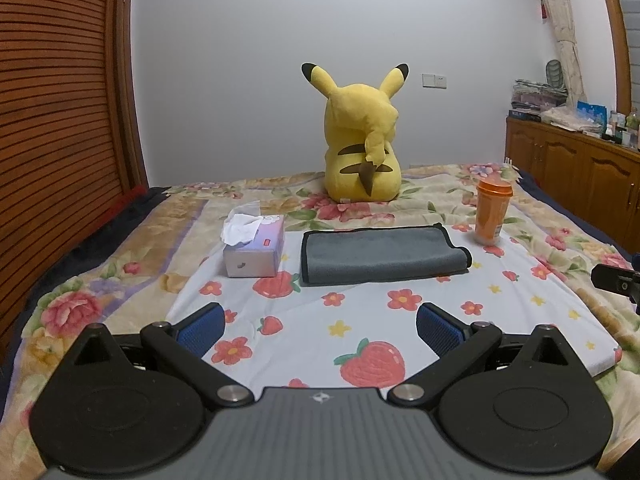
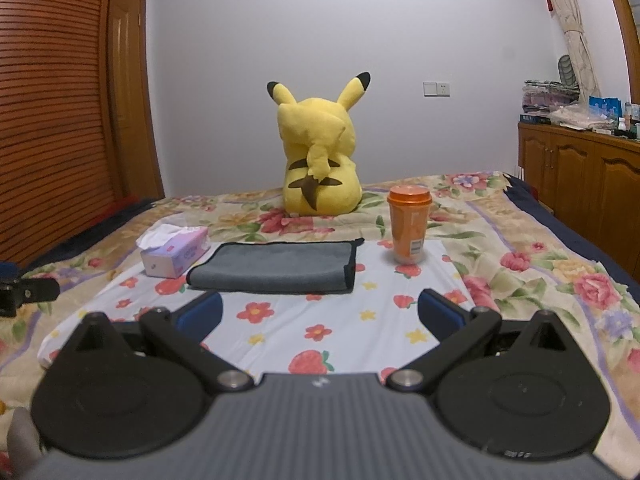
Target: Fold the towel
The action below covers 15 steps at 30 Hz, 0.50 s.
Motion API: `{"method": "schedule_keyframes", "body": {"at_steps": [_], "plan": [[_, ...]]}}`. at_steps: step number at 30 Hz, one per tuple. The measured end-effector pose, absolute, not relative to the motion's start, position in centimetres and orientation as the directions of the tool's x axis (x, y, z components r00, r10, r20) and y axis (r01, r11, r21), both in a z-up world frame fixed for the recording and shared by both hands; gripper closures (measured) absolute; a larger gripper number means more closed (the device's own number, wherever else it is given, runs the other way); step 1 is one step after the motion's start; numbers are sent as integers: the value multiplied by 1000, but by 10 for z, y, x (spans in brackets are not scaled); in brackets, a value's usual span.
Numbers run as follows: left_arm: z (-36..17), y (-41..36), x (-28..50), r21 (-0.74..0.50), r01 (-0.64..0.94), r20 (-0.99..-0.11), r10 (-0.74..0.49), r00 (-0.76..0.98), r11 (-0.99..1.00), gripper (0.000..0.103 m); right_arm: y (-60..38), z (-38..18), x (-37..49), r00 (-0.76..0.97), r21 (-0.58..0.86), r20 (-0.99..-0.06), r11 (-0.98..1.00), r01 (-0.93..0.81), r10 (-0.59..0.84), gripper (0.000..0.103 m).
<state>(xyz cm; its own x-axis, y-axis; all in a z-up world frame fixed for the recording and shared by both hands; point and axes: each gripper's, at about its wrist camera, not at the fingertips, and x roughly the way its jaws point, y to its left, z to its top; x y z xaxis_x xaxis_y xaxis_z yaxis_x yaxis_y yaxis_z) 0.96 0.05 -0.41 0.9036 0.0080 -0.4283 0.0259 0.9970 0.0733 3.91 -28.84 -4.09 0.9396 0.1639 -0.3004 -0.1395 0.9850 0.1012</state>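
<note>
Both tongs are spread wide and hold nothing: my left tongs [image 1: 320, 326] and right tongs [image 2: 320, 314] hover over the white strawberry-print cloth [image 1: 400, 320] on the bed. I see the folded grey microfibre towel with black edging [image 1: 380, 254] lying flat on that cloth, between the lilac tissue box [image 1: 256, 250] and the orange lidded plastic cup [image 1: 492, 212]. A yellow plush Pikachu [image 2: 318, 160] sits behind. Only my left view catches the other rig's black tip at its right edge; my right view shows it at its left edge.
</note>
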Motion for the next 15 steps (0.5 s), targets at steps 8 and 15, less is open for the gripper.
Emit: {"method": "schedule_keyframes", "body": {"at_steps": [8,15], "plan": [[-4,1,10,73,26,-429,8,903,997,0,-288,-41,39,940,101,-300,985,-139,163,0],[-4,0,10,69,26,-432,7,902,997,0,-288,-41,39,940,101,-301,985,-139,163,0]]}}
